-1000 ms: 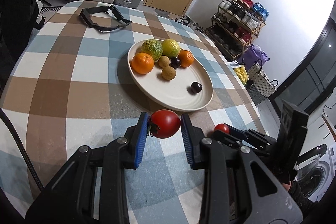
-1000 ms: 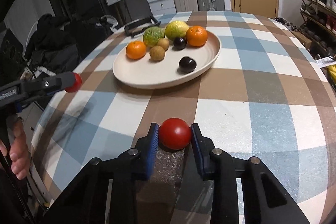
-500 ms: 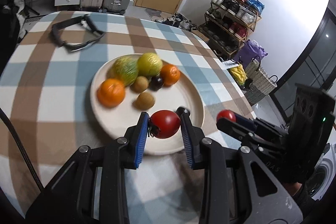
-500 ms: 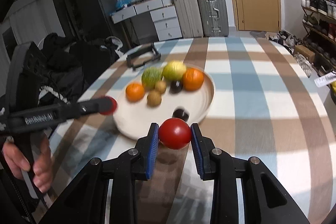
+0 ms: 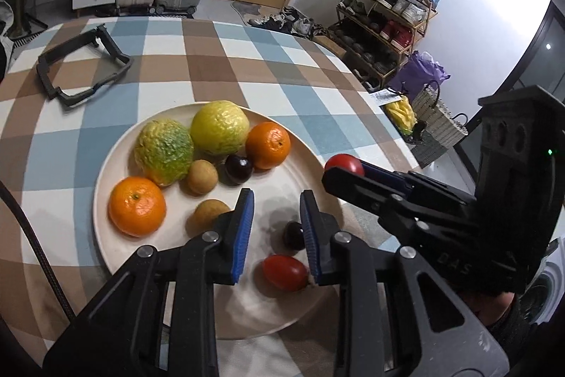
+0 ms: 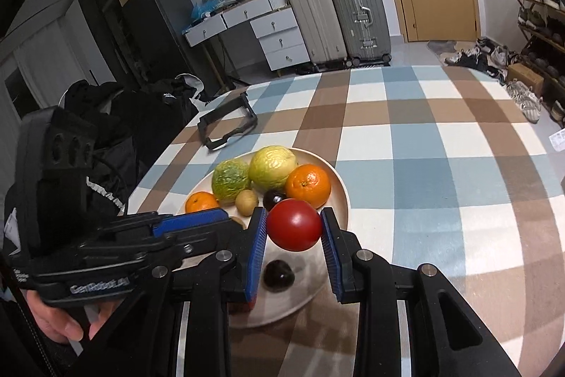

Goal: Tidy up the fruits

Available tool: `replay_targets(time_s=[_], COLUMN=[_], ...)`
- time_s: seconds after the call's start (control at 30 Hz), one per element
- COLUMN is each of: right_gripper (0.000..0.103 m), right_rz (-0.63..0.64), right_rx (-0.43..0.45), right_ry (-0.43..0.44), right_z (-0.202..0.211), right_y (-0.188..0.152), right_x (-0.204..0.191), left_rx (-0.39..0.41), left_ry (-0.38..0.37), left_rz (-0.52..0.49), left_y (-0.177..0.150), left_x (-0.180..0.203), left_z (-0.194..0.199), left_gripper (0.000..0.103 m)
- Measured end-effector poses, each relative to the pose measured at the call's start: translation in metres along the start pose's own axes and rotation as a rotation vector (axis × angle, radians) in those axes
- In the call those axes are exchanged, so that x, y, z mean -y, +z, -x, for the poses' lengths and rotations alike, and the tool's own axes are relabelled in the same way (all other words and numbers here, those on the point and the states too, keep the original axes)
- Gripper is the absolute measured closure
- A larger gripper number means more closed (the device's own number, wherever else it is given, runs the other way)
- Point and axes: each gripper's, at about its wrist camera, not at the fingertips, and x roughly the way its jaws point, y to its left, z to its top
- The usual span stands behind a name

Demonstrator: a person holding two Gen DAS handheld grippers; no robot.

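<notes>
A cream plate [image 5: 106, 186] on the checked tablecloth holds two oranges [image 5: 137, 211], two green-yellow citrus fruits [image 5: 164, 151], two brown kiwis [image 5: 202, 176] and two dark plums [image 5: 238, 169]. My left gripper [image 5: 276, 228] is open above the plate's near part; a red tomato [image 5: 285, 272] lies on the plate below its right finger. My right gripper [image 6: 293, 232] is shut on a second red tomato [image 6: 294, 224], held above the plate [image 6: 339, 196]; it shows at the right of the left wrist view [image 5: 344, 165].
A black strap frame [image 5: 79, 66] lies on the far left of the table. Suitcases and white drawers [image 6: 279, 37] stand beyond the table. A shoe rack [image 5: 388, 16] and bags are to the right. The table edge curves near right.
My left gripper has opened and its tomato now lies on the plate. Both grippers have moved forward over the plate; the right one still carries its tomato.
</notes>
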Motion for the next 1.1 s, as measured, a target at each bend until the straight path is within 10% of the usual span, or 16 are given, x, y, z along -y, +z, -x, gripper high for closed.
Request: replay_targets(time_s=[0.27, 0.37, 1.1], right_gripper=[0.071, 0.06, 0.004], right_rz=[-0.02, -0.049, 0.056], right_rx=[-0.047, -0.059, 0.334], right_ry=[0.018, 0.015, -0.034], right_z=[-0.028, -0.031, 0.131], right_y=[0.002, 0.001, -0.017], right_x=[0.013, 0.018, -0.047], left_rx=[-0.028, -0.025, 0.311], left_ry=[0.024, 0.045, 0.243], left_rz=[0.037, 0.018, -0.084], left_y=[0.004, 0.003, -0.028], left_x=[-0.011, -0.007, 0.053], left_z=[-0.011, -0.006, 0.14], left_gripper=[0.078, 0.063, 0.003])
